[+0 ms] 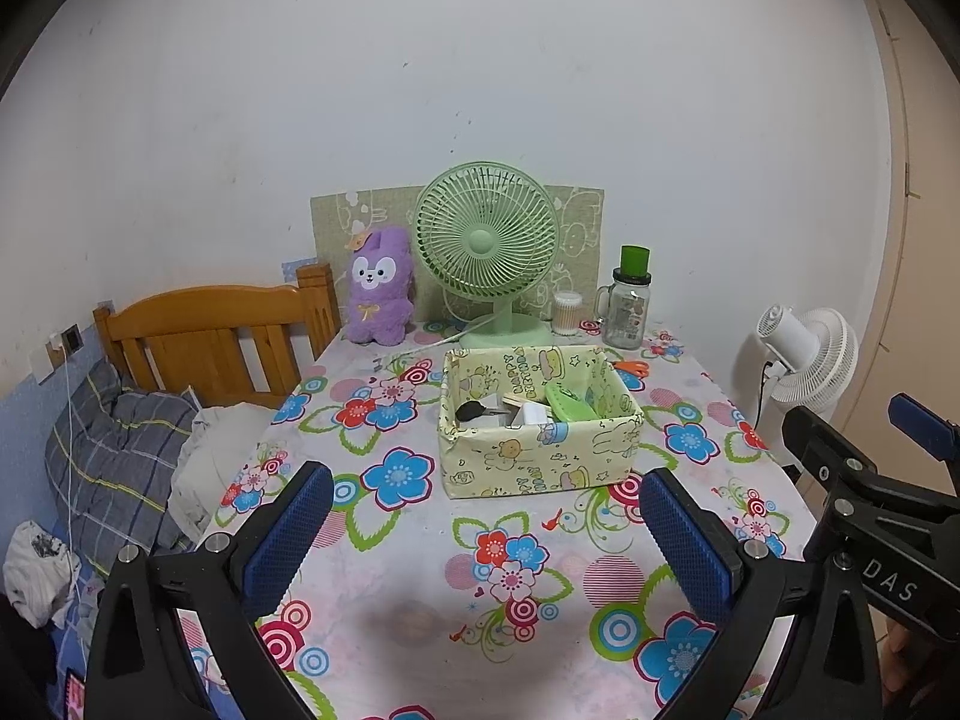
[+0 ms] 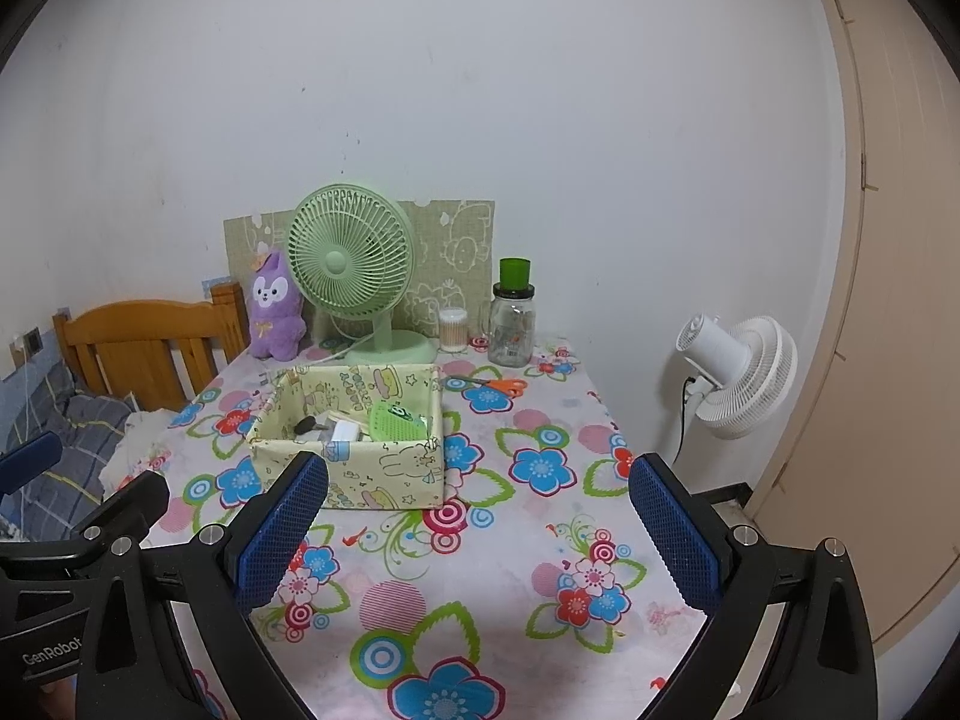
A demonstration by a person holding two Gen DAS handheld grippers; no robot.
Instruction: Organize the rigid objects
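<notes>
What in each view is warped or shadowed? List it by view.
Left wrist view: fisheye bends the door frame and darkens the corners; a soft shadow lies on the tablecloth. Right wrist view: the door bows likewise; lighting flat, no glare.

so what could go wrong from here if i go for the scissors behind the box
1. The scissors lie flat on the tablecloth behind the box, so the fingers could snag or bunch the cloth.
2. The glass jar stands just behind the scissors; overreaching might tip it.
3. The box sits between the open right gripper and the scissors, so a low approach could shove it.
</notes>
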